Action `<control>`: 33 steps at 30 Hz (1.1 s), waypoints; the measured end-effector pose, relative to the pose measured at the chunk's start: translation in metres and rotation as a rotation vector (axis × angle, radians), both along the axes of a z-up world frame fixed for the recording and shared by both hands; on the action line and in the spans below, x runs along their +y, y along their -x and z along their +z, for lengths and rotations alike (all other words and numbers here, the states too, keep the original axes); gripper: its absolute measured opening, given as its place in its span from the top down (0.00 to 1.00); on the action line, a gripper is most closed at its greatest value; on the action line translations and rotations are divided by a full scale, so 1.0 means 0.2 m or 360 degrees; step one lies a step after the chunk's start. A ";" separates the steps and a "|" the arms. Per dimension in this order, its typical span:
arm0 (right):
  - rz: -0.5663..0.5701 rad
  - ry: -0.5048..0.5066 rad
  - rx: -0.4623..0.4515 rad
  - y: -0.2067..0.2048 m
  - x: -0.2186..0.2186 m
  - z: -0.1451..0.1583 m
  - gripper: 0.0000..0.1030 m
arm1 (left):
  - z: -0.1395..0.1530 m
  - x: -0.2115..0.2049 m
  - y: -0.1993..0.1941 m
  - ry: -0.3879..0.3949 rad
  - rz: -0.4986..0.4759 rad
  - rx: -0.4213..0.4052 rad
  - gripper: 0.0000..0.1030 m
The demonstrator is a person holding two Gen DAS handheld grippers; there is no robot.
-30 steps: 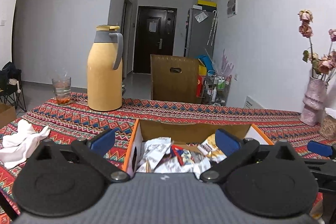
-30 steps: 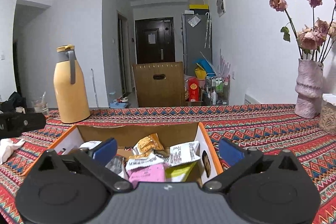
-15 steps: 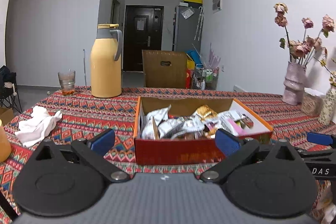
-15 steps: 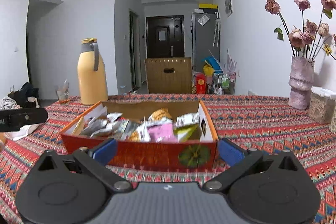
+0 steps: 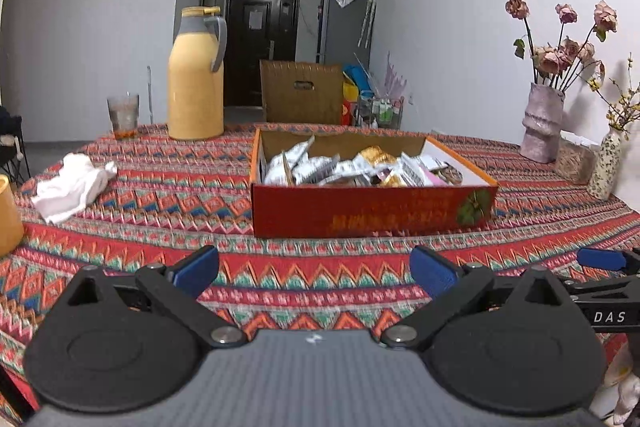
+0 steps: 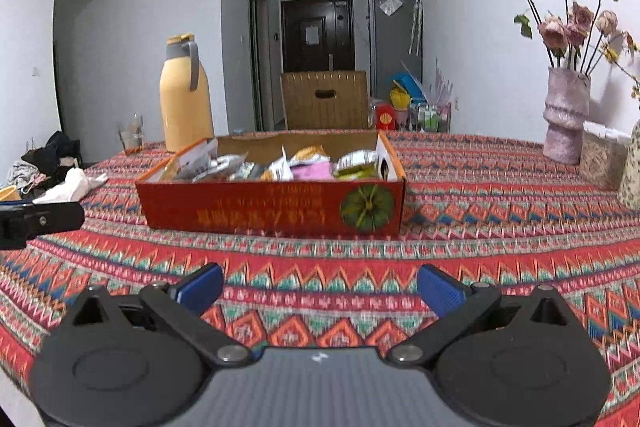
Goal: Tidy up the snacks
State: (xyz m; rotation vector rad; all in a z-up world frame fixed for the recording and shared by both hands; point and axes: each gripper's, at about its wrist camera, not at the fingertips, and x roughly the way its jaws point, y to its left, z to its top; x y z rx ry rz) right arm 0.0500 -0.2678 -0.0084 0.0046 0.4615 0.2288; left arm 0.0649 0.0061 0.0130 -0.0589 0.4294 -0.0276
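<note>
snacks (image 5: pixel 352 167) fill red box (image 6: pixel 272 213) on patterned tablecloth (image 6: pixel 480 247).

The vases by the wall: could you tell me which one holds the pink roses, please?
The large, ribbed pinkish vase holds the pink roses; the small speckled vase, nearer the camera, has only thin twigs with yellow buds.
</note>
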 end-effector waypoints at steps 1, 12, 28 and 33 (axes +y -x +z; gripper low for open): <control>0.0001 0.0000 0.0011 0.01 0.00 -0.01 0.00 | -0.01 0.00 0.01 0.0007 -0.0004 0.0010 0.00; -0.0004 -0.0017 0.0059 0.05 -0.01 -0.06 0.00 | -0.08 0.01 0.03 0.0022 -0.0012 0.0079 0.00; -0.0010 -0.0020 0.0070 0.05 -0.02 -0.07 0.00 | -0.10 0.00 0.02 0.0030 -0.0021 0.0103 0.00; -0.0011 -0.0020 0.0070 0.05 -0.02 -0.07 0.00 | -0.10 0.00 0.02 0.0030 -0.0020 0.0104 0.00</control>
